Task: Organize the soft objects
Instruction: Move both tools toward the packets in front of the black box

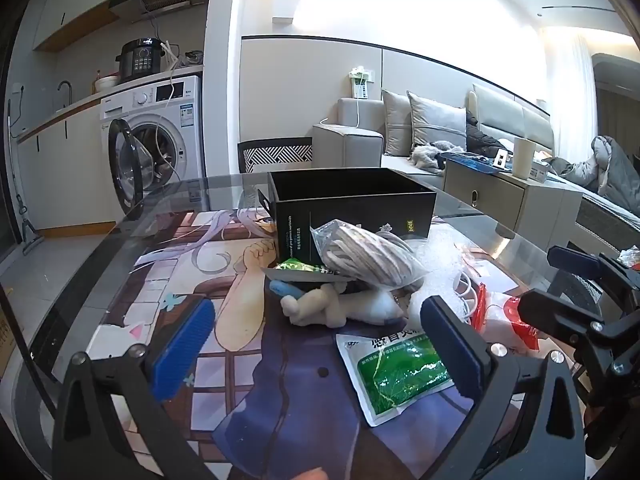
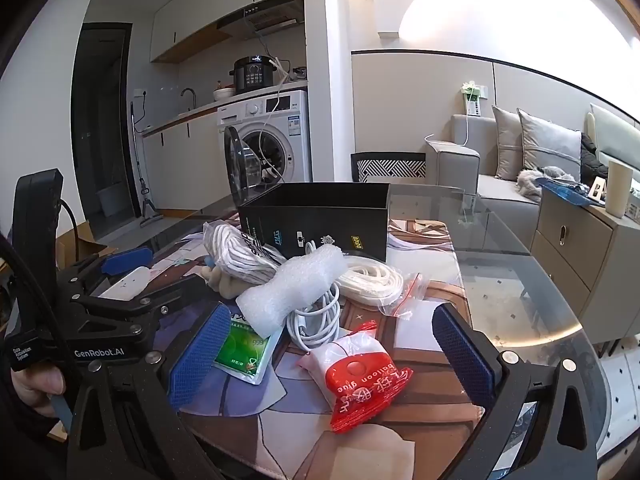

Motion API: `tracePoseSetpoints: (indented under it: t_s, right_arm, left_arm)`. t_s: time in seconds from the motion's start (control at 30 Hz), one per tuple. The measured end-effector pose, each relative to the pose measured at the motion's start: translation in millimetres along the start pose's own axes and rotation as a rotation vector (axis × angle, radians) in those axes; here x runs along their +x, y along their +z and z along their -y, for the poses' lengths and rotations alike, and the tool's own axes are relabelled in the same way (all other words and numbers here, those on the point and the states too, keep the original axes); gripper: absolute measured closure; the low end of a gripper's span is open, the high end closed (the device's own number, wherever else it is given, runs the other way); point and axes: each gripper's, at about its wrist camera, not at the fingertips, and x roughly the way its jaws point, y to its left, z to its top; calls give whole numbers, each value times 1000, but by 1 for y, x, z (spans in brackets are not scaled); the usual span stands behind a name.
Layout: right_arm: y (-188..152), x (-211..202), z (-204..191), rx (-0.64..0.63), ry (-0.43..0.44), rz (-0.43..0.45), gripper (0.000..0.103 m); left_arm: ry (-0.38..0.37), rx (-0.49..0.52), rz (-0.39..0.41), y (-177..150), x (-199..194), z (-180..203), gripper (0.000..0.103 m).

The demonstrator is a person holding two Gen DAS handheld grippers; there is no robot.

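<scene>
An open black box (image 1: pixel 352 204) stands at the back of the printed mat (image 1: pixel 192 264); it also shows in the right wrist view (image 2: pixel 320 220). In front of it lie a bagged bundle of white cord (image 1: pixel 366 256), a beige plush toy (image 1: pixel 320 308), a green sachet (image 1: pixel 400 372), a bubble-wrap roll (image 2: pixel 292 292), a white cable (image 2: pixel 316 320), a bagged flat white cord (image 2: pixel 372 276) and a red balloon-glue packet (image 2: pixel 360 380). My left gripper (image 1: pixel 316 360) is open and empty, short of the plush toy. My right gripper (image 2: pixel 332 360) is open and empty, with the red packet between its fingers.
The mat lies on a glass table (image 2: pixel 520 288). A chair back (image 1: pixel 276 154) stands behind the table. A washing machine (image 1: pixel 160 136) with an open door is at the back left, a sofa (image 1: pixel 400 136) and a cabinet (image 1: pixel 504 196) at the right.
</scene>
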Motion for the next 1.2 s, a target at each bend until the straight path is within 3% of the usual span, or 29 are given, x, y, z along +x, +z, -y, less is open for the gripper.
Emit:
tracePoseSetpoints:
  t_s: [0.83, 1.2]
  right_arm:
    - [-5, 7, 5, 18, -6, -5, 0]
    - [-6, 8, 5, 22, -7, -6, 0]
  left_arm:
    - [15, -16, -25, -2, 6, -4, 0]
    - [49, -26, -73, -1, 11, -2, 0]
